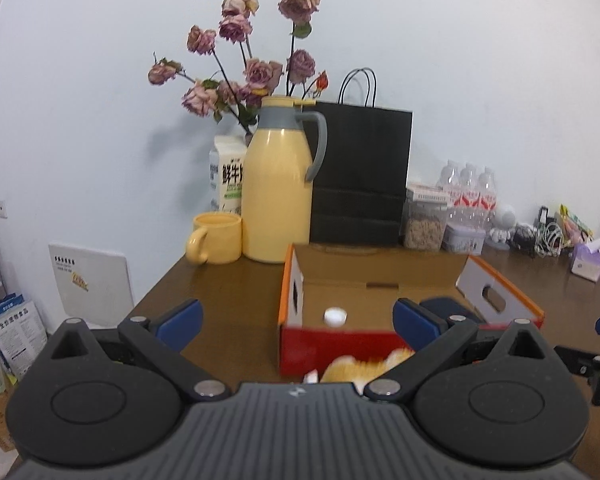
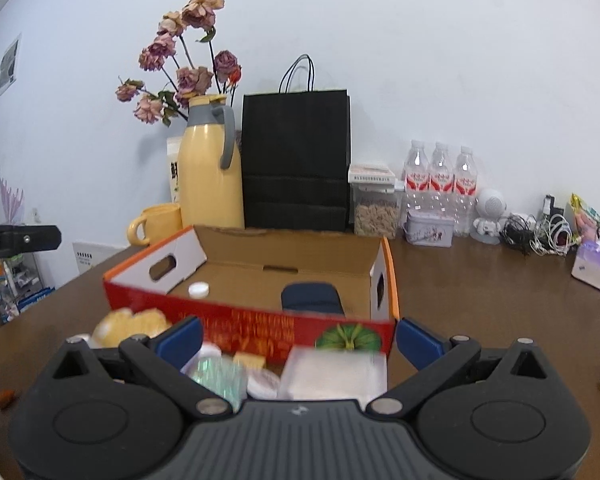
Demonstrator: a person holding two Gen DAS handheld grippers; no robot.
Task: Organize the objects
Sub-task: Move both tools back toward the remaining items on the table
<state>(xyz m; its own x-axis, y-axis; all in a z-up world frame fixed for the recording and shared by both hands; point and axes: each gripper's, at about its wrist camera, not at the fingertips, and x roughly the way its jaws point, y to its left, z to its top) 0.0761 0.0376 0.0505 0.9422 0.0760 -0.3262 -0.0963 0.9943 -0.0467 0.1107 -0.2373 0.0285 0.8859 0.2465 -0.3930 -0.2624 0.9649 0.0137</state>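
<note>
1. The left gripper [image 1: 298,326] has its jaws spread wide and holds nothing; its blue pads [image 1: 180,324] touch no object.
2. The right gripper [image 2: 298,338] is equally wide open and empty (the blue pads [image 2: 418,342] flank the clutter rather than pinch it).
3. Ahead of the left jaws sits the open cardboard box [image 1: 500,296], its red front wall just beyond the fingertips; a white cap [image 1: 335,316] lies on the box floor between the jaws' line of sight.
4. Just below the left jaws, in front of the box wall, a blurred yellow item [image 1: 364,368] rests on the table [image 1: 228,292].
5. Between and below the right jaws lie a clear square packet [image 2: 332,374], a shiny greenish wrapped item [image 2: 216,376] and a small white lid [image 2: 262,386]; the yellow item [image 2: 132,326] sits left of the left pad.
6. Inside the box, a dark blue object [image 2: 310,296] lies ahead of the right jaws.
7. Open table stretches to the right of the box; behind it stand a yellow jug [image 1: 278,188], a mug [image 1: 214,238] and a black paper bag [image 1: 360,176] against the wall.
</note>
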